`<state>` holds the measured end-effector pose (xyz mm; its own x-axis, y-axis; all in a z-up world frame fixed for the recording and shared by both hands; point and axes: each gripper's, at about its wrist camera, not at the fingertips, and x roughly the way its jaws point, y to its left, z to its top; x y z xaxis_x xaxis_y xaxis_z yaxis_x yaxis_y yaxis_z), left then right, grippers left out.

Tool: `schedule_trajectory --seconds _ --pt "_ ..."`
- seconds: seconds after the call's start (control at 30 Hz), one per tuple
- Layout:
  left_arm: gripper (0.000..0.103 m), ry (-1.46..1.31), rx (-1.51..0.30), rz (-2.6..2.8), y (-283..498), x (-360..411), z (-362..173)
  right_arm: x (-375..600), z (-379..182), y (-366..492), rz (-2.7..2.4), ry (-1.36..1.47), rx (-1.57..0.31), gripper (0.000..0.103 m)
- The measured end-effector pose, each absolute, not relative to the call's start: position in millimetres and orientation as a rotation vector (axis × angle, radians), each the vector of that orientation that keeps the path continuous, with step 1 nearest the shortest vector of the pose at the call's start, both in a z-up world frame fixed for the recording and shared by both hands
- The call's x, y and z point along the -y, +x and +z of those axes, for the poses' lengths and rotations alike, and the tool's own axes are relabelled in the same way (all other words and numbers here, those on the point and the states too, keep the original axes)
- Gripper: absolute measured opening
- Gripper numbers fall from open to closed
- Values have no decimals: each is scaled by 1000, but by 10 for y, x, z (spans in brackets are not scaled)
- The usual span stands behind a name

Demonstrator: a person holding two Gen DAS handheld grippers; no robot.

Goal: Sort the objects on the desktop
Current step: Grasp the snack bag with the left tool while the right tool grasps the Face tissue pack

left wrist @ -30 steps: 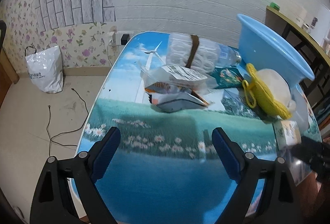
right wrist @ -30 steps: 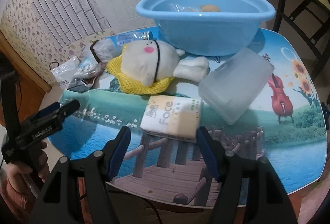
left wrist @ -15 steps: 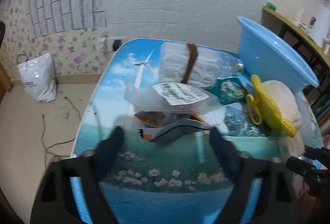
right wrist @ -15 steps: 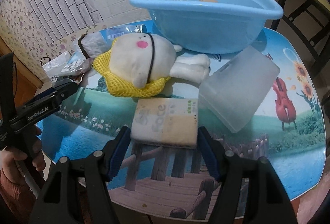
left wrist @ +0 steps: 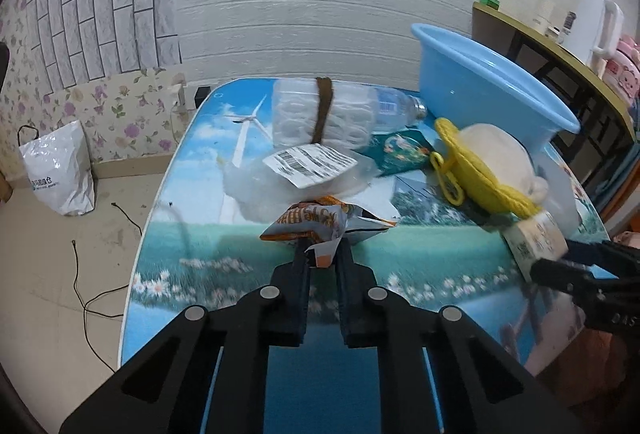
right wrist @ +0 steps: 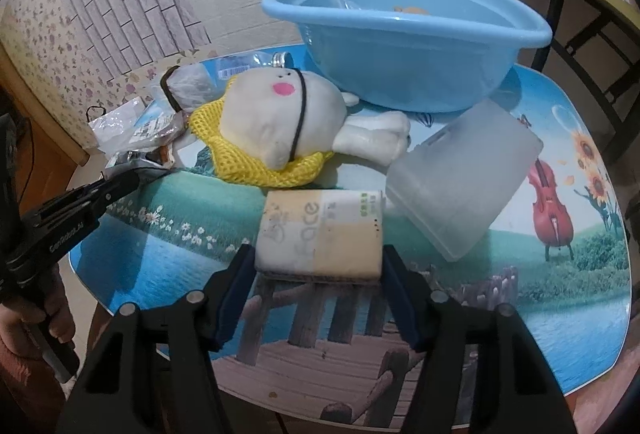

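Observation:
My left gripper (left wrist: 322, 259) is shut on the near corner of an orange and white snack packet (left wrist: 316, 220) at the left of the picture-printed table (left wrist: 224, 234). My right gripper (right wrist: 318, 268) is shut on a cream tissue pack marked "Face" (right wrist: 320, 234), its jaws pressed to both short ends. The tissue pack also shows in the left wrist view (left wrist: 534, 236). A blue basin (right wrist: 404, 38) stands at the back with items inside.
A white plush toy (right wrist: 280, 114) lies on a yellow mesh bag (right wrist: 240, 158). A frosted plastic box (right wrist: 464, 174) leans to the right. A clear bag with a barcode label (left wrist: 308, 164), a pack of white rings (left wrist: 320, 116) and a bottle (left wrist: 396, 108) lie behind.
My left gripper moved forward and shut on the snack packet. My right gripper moved forward and closed around the tissue pack.

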<state>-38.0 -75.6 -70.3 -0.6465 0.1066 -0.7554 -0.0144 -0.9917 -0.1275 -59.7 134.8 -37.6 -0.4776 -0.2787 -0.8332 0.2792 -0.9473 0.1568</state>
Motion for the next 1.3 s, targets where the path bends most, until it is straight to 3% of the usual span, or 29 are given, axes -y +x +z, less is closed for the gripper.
schedule_trajectory --seconds 0.37,0.47,0.57,0.63,0.8,1.3 --pt "10 -1336 170 2728 -85 600 -672 -1476 -254 -488 -2446 1320 -25 60" --pt "15 -1341 135 2727 10 543 -659 -1502 -262 -461 -2433 1323 -59 60" --pt "38 -1338 108 2739 96 519 -637 -1520 -279 -427 -2414 1321 -77 60" --pt "67 -1333 67 2772 133 512 -617 -1522 -291 -403 -2405 1318 -87 60" --pt "84 -1304 -2 2825 98 504 -571 -1527 -328 -413 -2383 1330 -75 60" --pt "88 -1339 98 2828 -224 642 -832 -1466 -406 -416 -2401 1348 -117 68"
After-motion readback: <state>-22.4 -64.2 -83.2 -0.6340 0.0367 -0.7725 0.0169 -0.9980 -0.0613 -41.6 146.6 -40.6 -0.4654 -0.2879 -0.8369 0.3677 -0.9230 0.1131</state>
